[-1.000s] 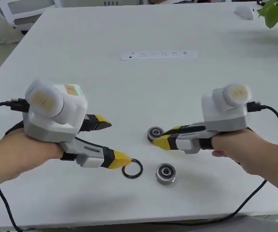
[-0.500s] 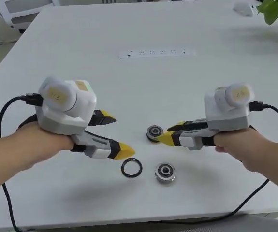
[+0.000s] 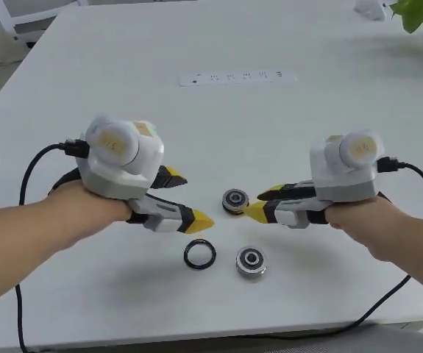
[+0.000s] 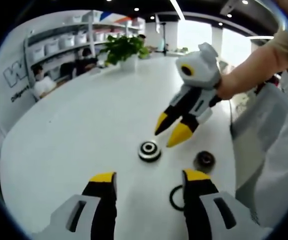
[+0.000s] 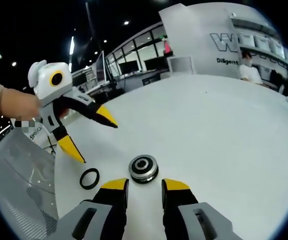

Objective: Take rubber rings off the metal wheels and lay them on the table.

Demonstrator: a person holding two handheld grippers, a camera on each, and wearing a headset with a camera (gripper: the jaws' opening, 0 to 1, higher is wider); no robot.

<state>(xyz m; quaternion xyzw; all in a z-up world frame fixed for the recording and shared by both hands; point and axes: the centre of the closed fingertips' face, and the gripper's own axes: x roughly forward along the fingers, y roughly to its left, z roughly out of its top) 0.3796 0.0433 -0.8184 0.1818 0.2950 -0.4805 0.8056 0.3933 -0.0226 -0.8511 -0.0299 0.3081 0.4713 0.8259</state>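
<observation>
We find ring point(image 3: 200, 254) flat on table point(image 3: 123, 294), loose, just beside near wheel point(image 3: 251, 260), not touching | left gripper point(image 3: 193, 199) near ring, jaws spread wide, empty | right gripper point(image 3: 255, 204) jaws slightly parted, empty, tips just beside dark-rimmed far wheel point(image 3: 235, 200) | power strip point(image 3: 237, 76) well beyond.

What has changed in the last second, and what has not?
The open left gripper moved forward and right, off the black rubber ring: its lower jaw tip was at the ring, now it is apart. Nothing was gripped or released. The ring, the far metal wheel, the near metal wheel and the open right gripper kept their places.
</observation>
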